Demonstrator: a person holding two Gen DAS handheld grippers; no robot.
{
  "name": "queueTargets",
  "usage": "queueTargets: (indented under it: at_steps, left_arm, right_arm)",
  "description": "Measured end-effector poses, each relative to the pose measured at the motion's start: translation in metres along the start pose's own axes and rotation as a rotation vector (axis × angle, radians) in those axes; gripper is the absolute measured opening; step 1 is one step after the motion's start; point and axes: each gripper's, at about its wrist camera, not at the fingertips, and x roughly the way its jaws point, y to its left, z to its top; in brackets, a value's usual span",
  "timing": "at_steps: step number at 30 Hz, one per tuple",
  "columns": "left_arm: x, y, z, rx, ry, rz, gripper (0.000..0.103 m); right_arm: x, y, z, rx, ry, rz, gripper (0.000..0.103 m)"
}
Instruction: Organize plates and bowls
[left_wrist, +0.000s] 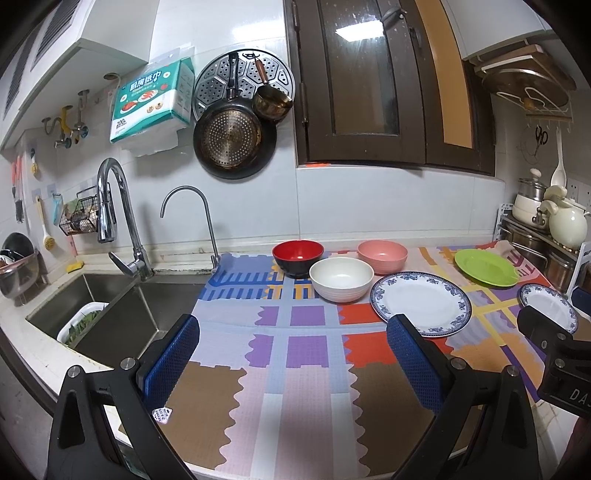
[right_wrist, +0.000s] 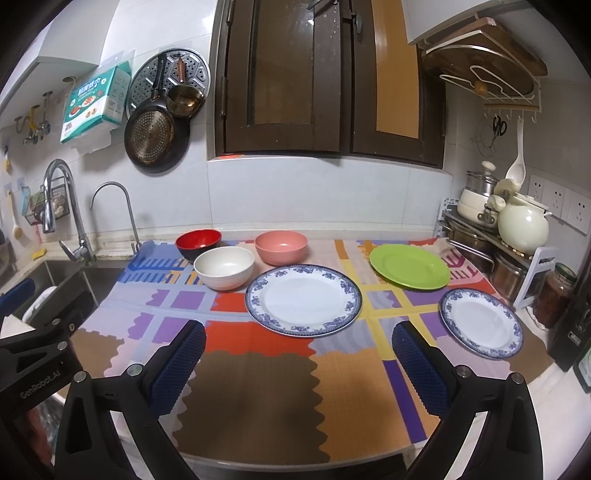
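The left gripper is hovering released, gripping nothing; the right gripper is likewise gaping empty; ahead of both, three bowls are sitting left of the large patterned plate; the green plate and small patterned plate are lying farther right.

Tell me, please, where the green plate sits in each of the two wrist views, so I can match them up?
Left wrist view: the green plate lies far right on the mat, behind the large blue-rimmed plate.
Right wrist view: the green plate lies right of centre, behind and between the two blue-rimmed plates.
Shared landmark: the pink bowl stands to its left in both.
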Motion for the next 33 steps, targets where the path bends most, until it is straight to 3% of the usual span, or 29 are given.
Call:
queueTargets:
  at_steps: [22,33]
  left_arm:
    - [0.018,0.009,-0.001,0.005,0.022,-0.013,0.103]
    - [0.041,0.012,-0.007,0.042,0.078,-0.092,0.103]
  right_arm:
    - [0.011,0.004,0.000,0.001,0.017,-0.007,0.102]
    - [0.028,0.013,-0.011,0.045,0.070,-0.027,0.102]
